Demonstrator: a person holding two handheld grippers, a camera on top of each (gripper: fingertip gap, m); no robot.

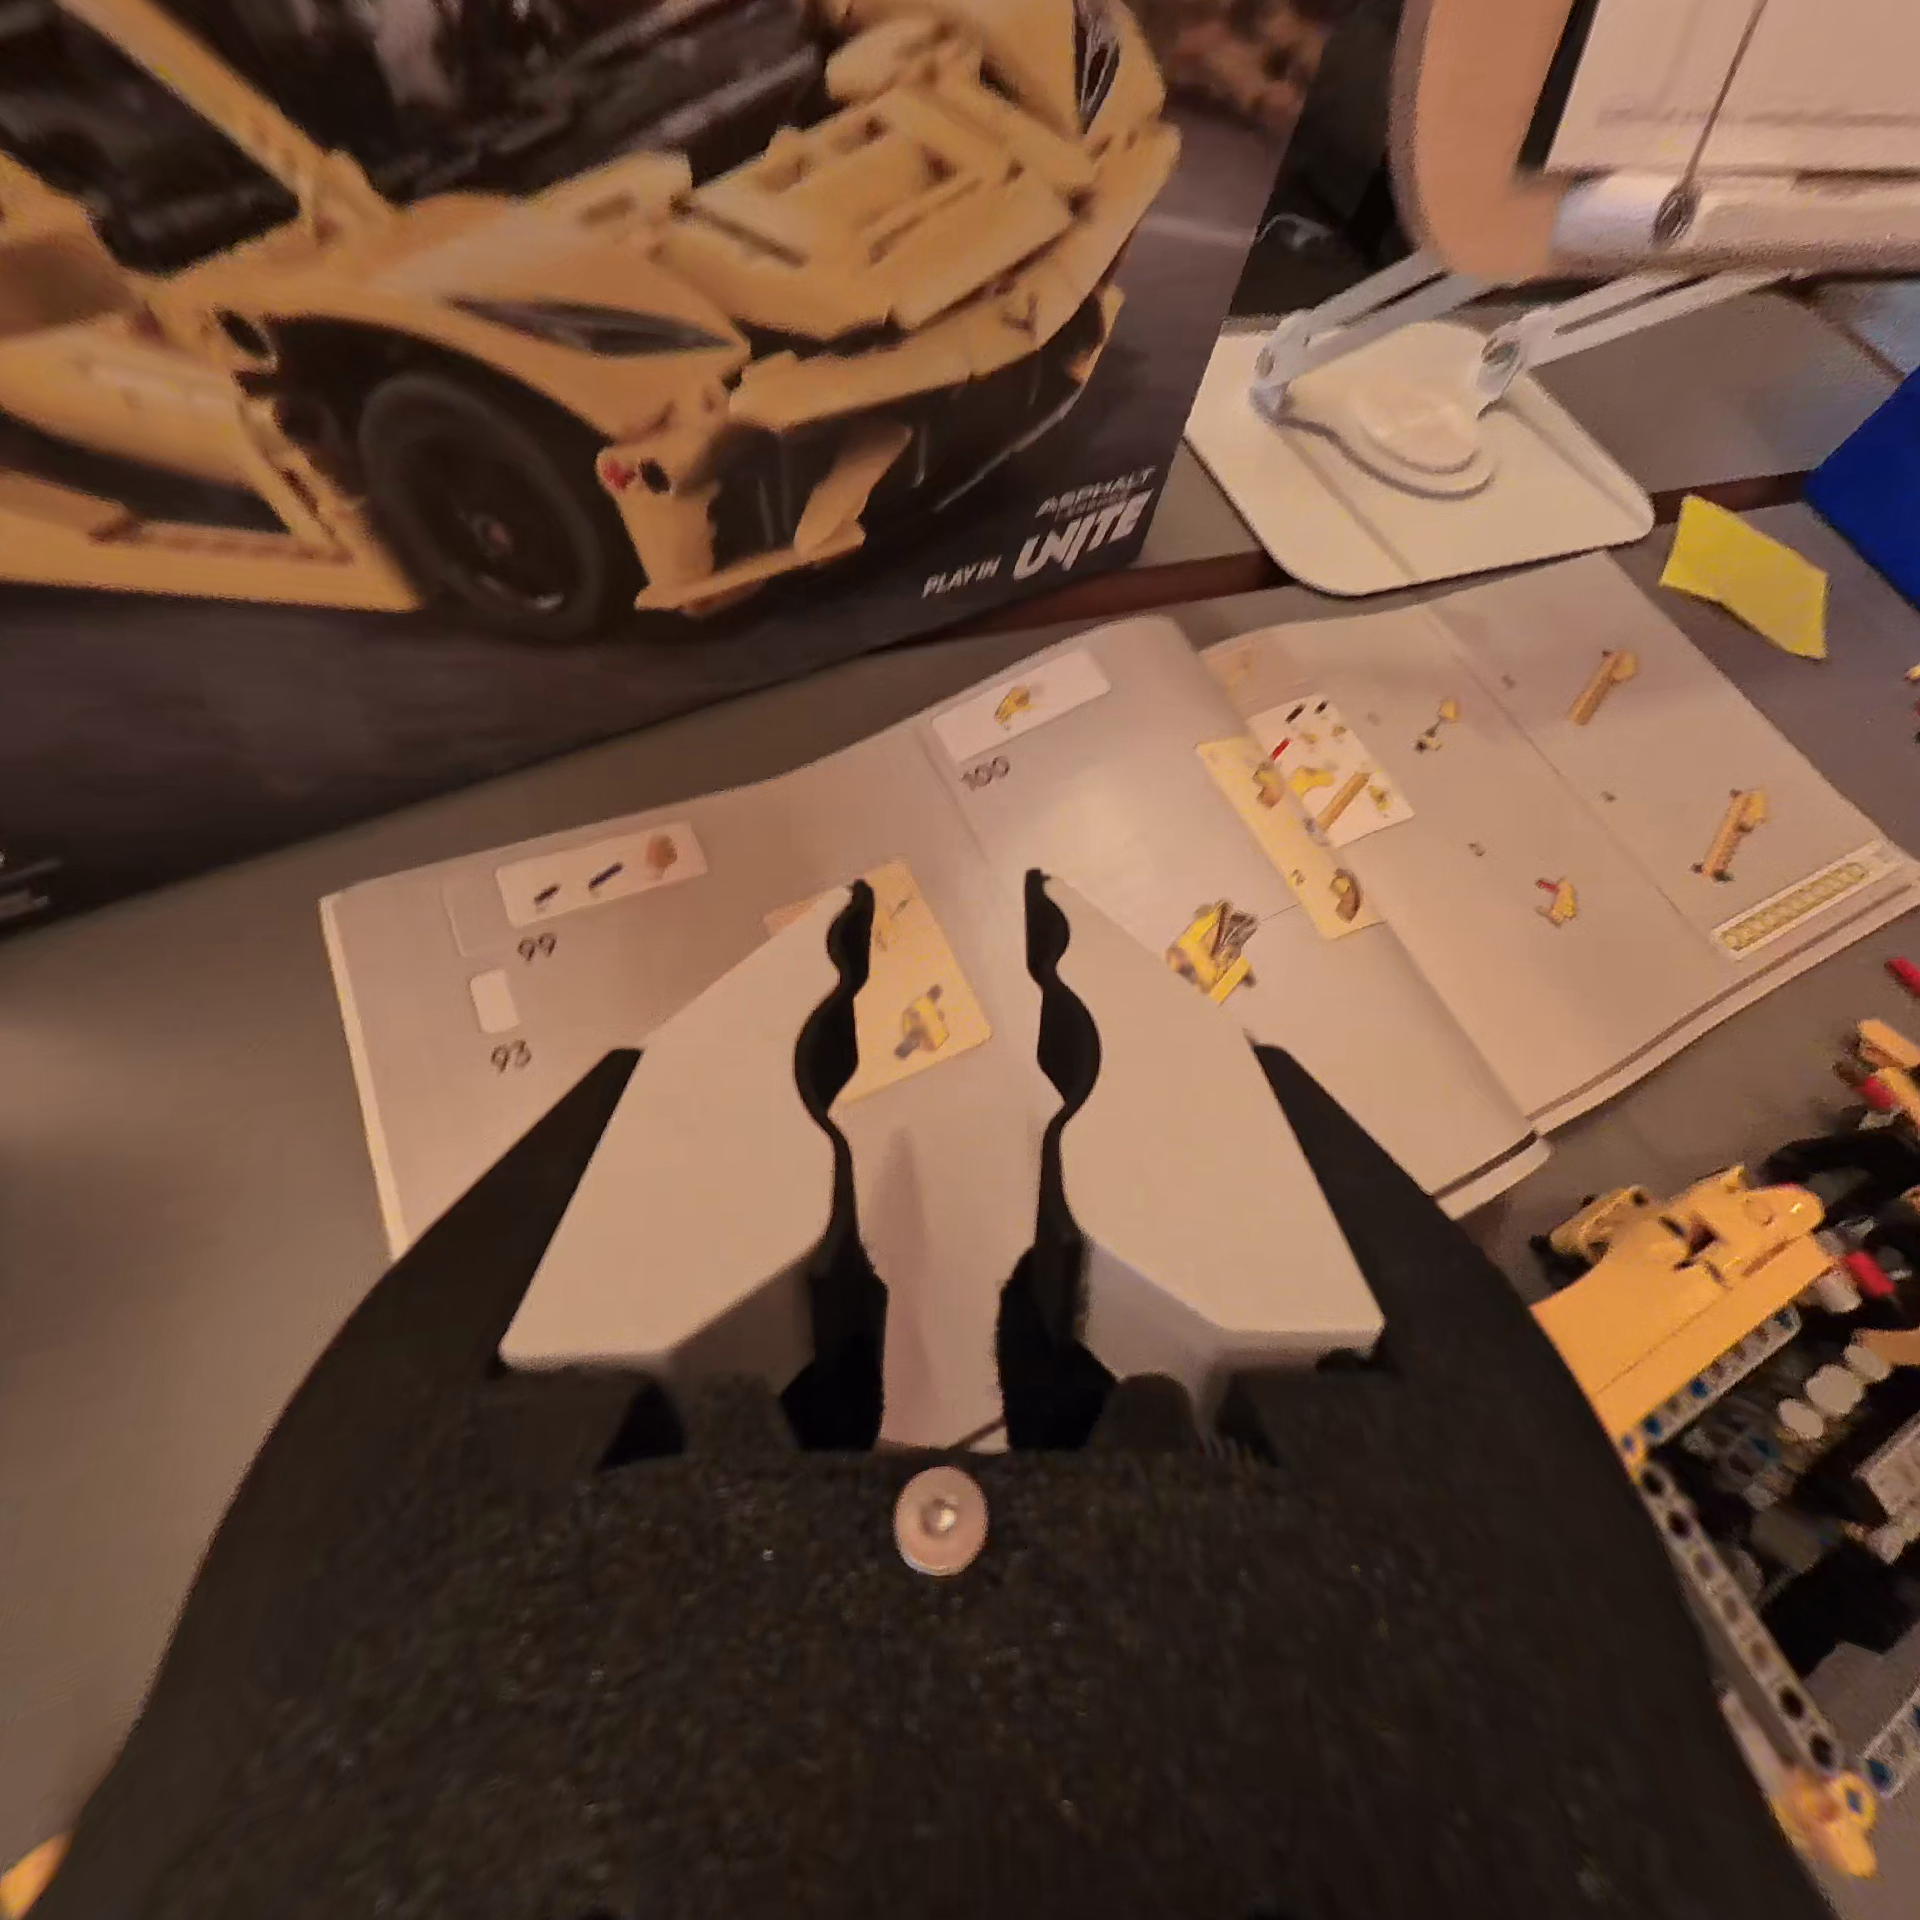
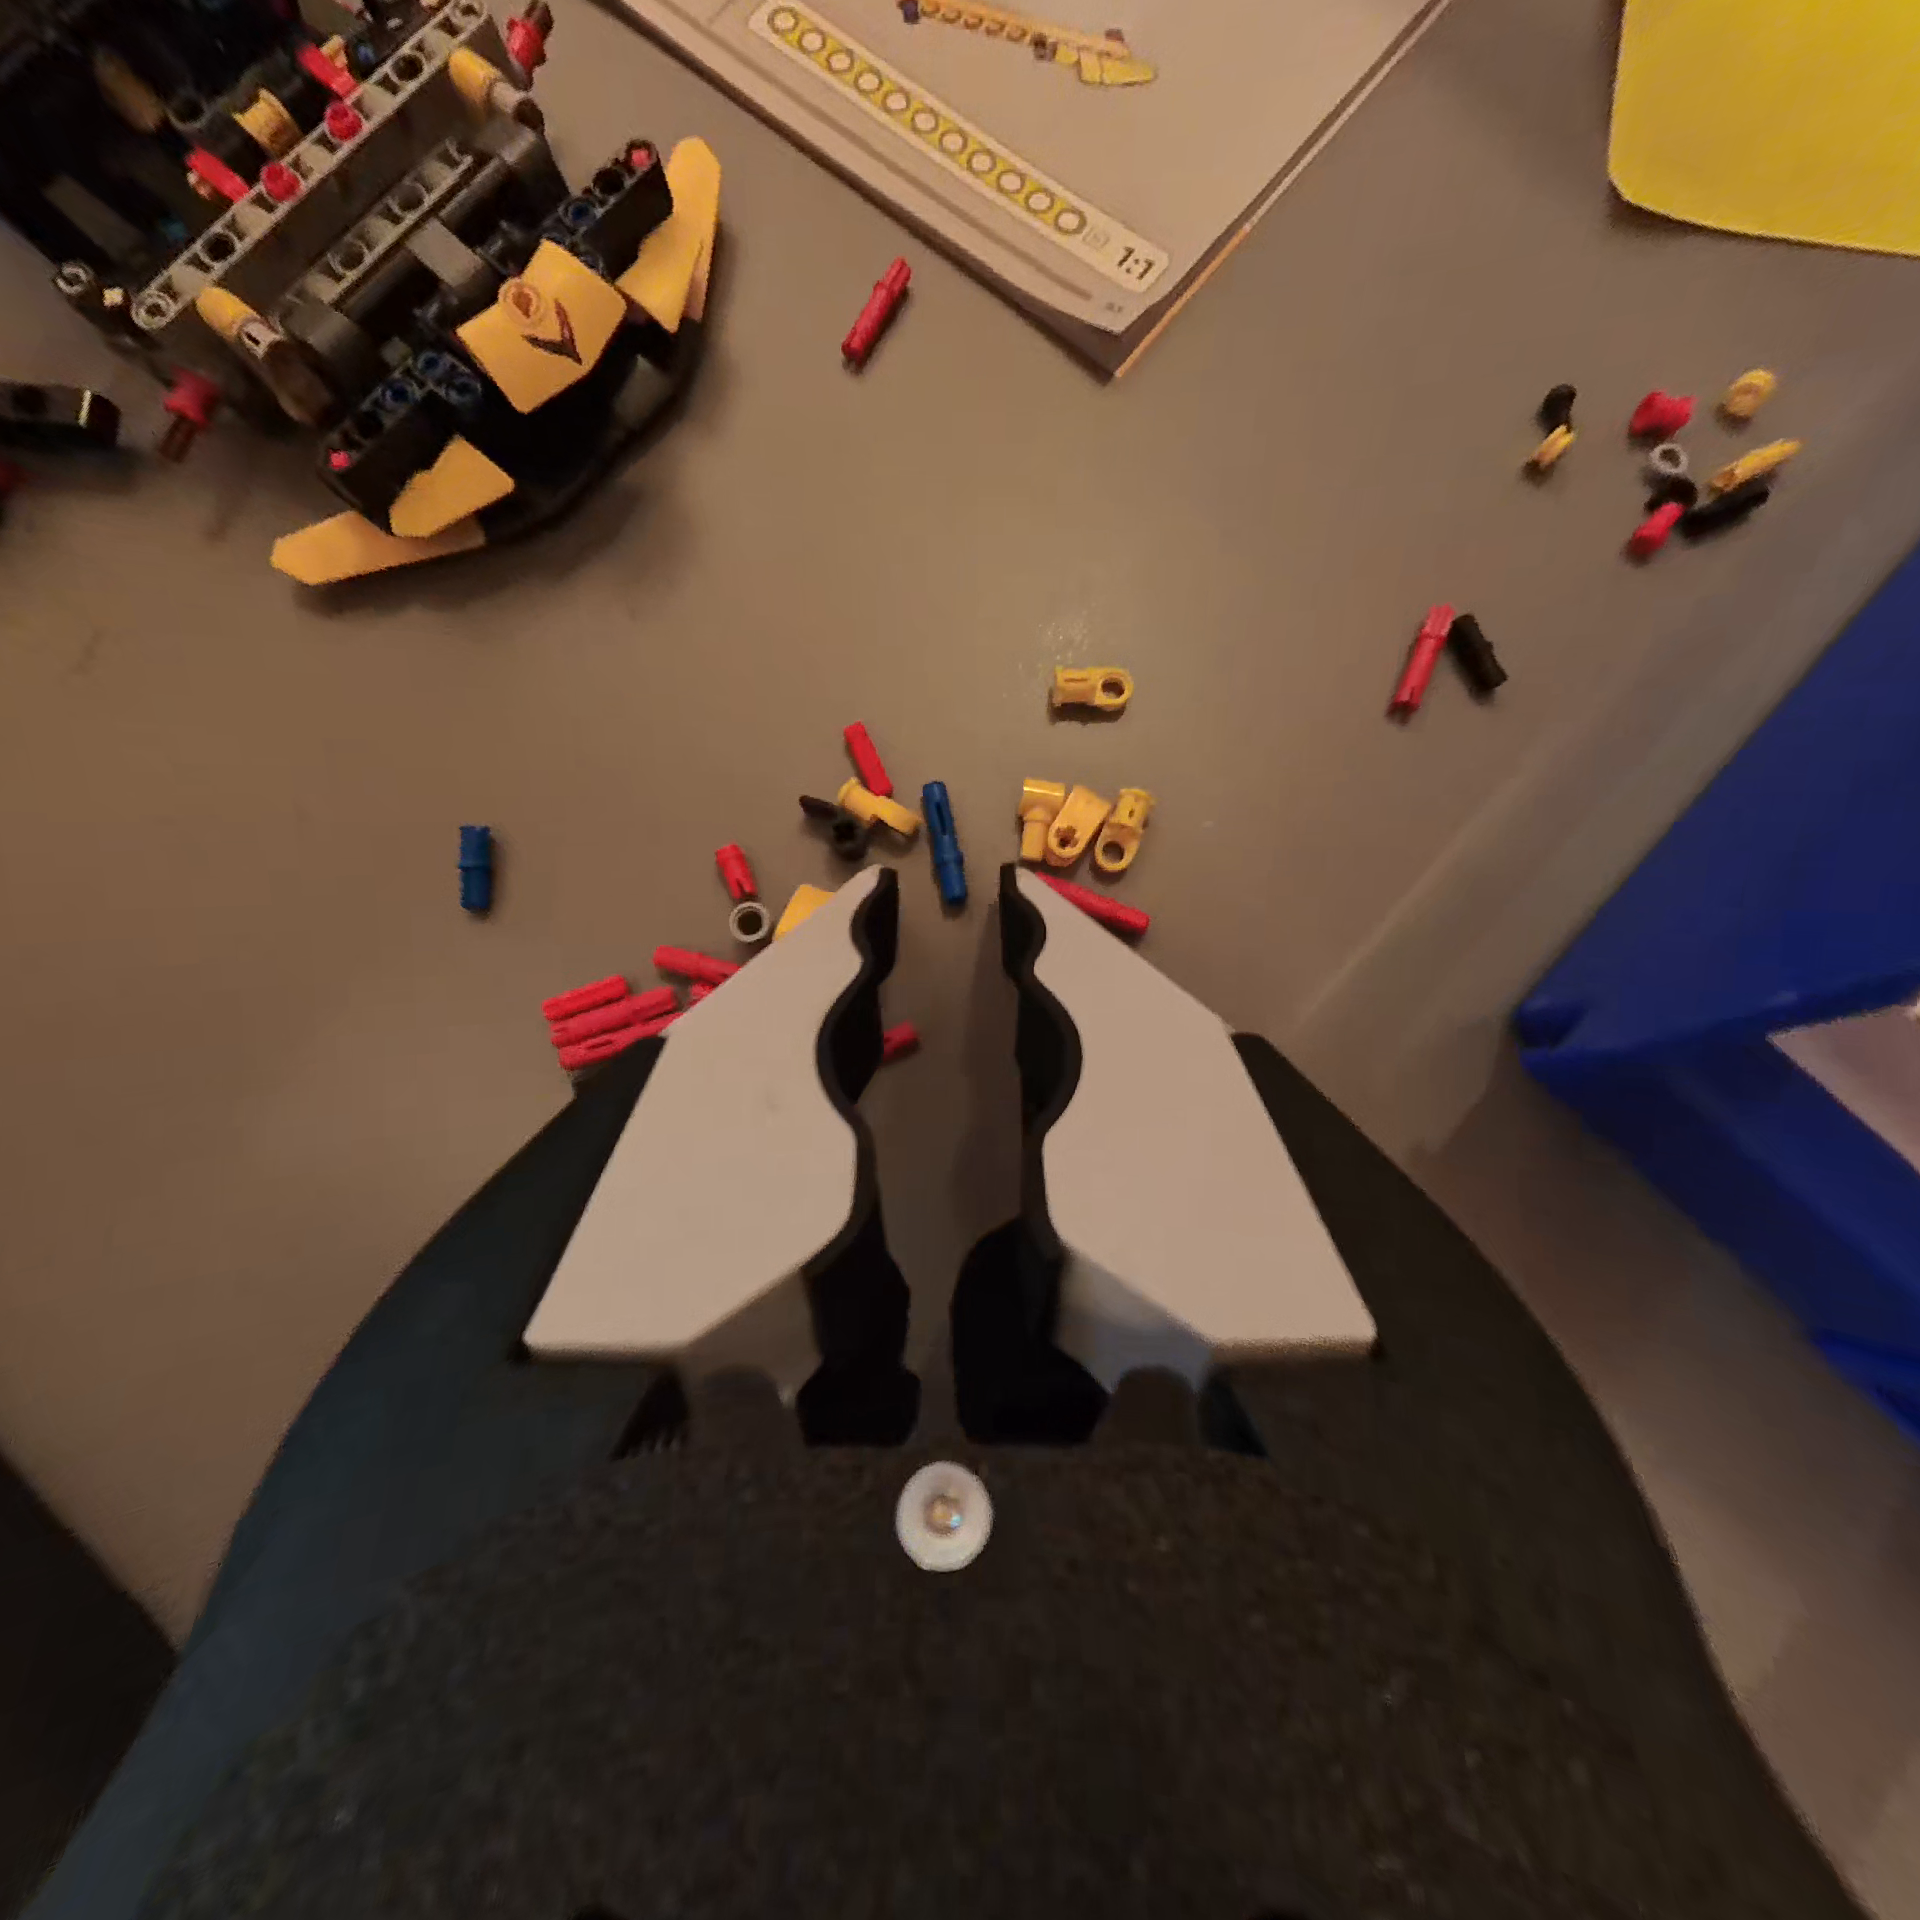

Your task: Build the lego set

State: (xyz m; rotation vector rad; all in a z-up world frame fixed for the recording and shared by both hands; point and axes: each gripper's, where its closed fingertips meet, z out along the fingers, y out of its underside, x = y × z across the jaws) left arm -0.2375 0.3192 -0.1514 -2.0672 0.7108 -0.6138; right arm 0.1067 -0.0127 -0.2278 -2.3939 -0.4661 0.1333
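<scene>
Two grippers, both empty with fingers apart. From the left wrist view, the left gripper (image 1: 943,883) hangs over an open instruction booklet (image 1: 1091,862) on the grey table (image 1: 187,1091), a set box (image 1: 520,343) behind and the part-built yellow-and-black car (image 1: 1704,1309) at the right. From the right wrist view, the right gripper (image 2: 948,878) hovers above loose pins (image 2: 940,836) scattered on the table, the car at upper left, a blue bin (image 2: 1756,935) at the right.

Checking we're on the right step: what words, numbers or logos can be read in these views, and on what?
I don't repeat writing, so this only says where it stands.
Set box: white logo lettering beside the pictured car, legible.
Instruction booklet: step numbers on the open pages, legible; finer print blurred.
Yellow panel on the partly built car: a dark emblem, no letters.
</scene>
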